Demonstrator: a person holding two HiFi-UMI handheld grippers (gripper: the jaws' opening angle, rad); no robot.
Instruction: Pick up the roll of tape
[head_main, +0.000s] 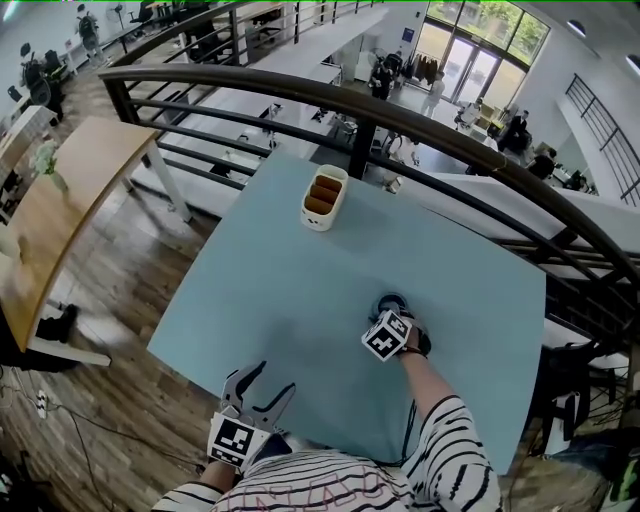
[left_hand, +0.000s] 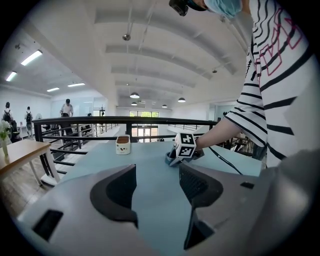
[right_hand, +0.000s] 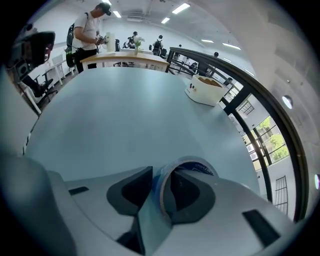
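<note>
The roll of tape (head_main: 392, 301), pale with a blue inner rim, lies on the light blue table (head_main: 290, 300) near its right front. My right gripper (head_main: 393, 312) points steeply down onto it. In the right gripper view one jaw sits inside the roll (right_hand: 194, 164) and the other outside, and my right gripper (right_hand: 161, 189) pinches the roll's wall between them. My left gripper (head_main: 262, 388) hovers at the table's front edge, open and holding nothing. In the left gripper view my left gripper (left_hand: 157, 192) faces the right gripper's marker cube (left_hand: 185, 145) across bare table.
A white container (head_main: 324, 197) with brown contents stands at the table's far side, also the white container (right_hand: 205, 90) in the right gripper view. A black railing (head_main: 360, 105) runs behind the table. A wooden table (head_main: 60, 200) stands at left.
</note>
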